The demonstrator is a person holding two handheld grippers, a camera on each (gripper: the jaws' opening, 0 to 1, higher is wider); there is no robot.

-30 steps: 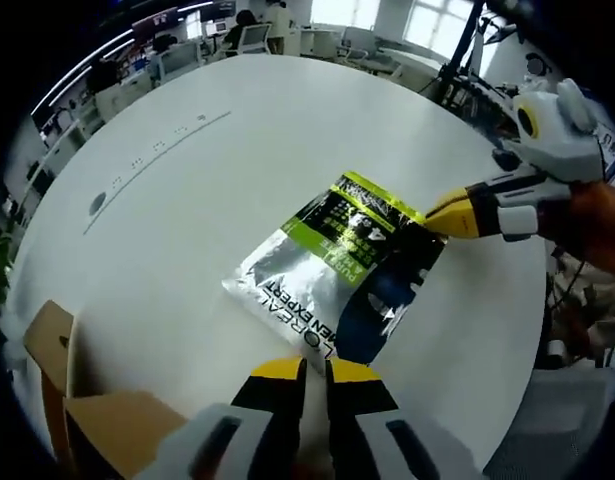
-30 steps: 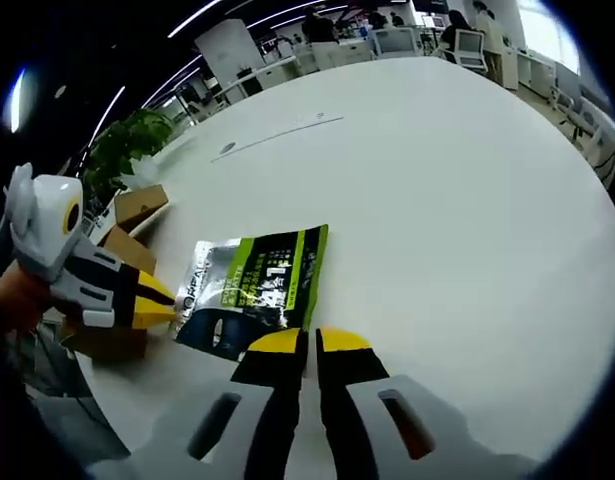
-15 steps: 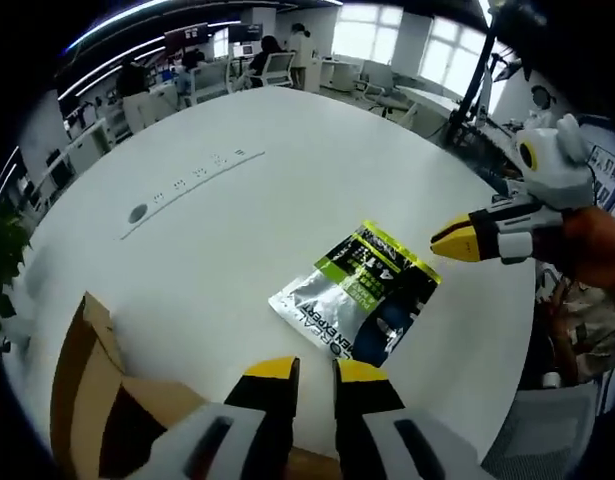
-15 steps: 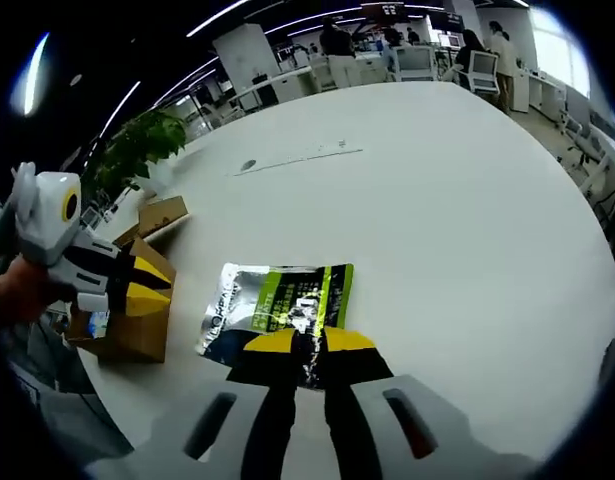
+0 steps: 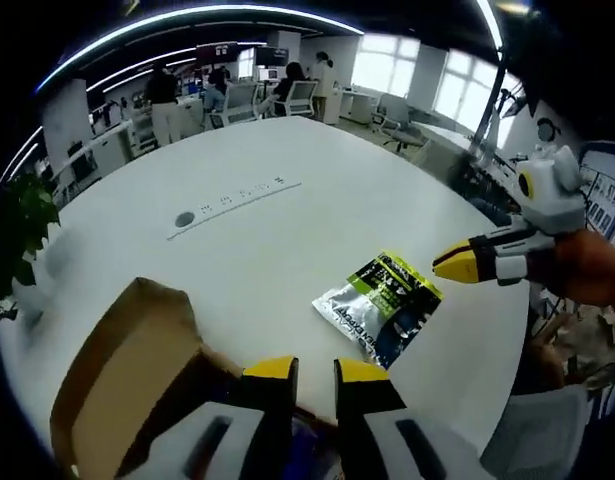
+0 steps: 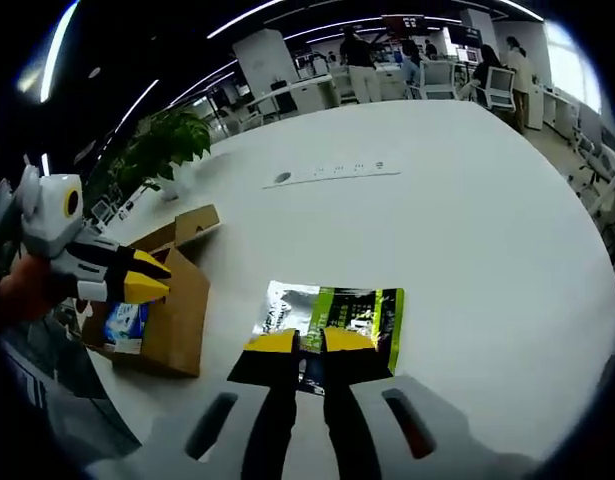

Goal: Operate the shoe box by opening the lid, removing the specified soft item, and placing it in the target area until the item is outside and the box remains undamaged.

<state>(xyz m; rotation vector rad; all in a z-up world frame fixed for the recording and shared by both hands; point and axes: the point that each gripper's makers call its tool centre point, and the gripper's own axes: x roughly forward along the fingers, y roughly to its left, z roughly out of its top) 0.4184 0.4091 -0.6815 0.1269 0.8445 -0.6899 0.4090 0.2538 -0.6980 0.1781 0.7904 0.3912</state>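
A silver, green and black soft pouch [image 5: 379,305] [image 6: 332,315] lies flat on the white table, outside the box. The cardboard shoe box [image 5: 127,370] [image 6: 172,300] stands open beside it with its flap [image 6: 192,225] raised, and a blue item [image 6: 122,322] shows inside. My left gripper [image 5: 314,375] [image 6: 152,278] hovers over the box's near edge, jaws close together and holding nothing. My right gripper [image 6: 309,345] [image 5: 449,263] hangs just above the pouch's near edge, also shut and empty.
The round white table [image 5: 237,240] [image 6: 457,200] carries an inset socket strip [image 5: 242,192] [image 6: 337,172]. A potted plant [image 6: 167,145] stands past the table edge near the box. Desks, chairs and people are at the far side. A hand [image 5: 587,275] holds the right gripper.
Both grippers have drawn back and up from the pouch's edges. The pouch stays flat on the table. The open box has come further into both views.
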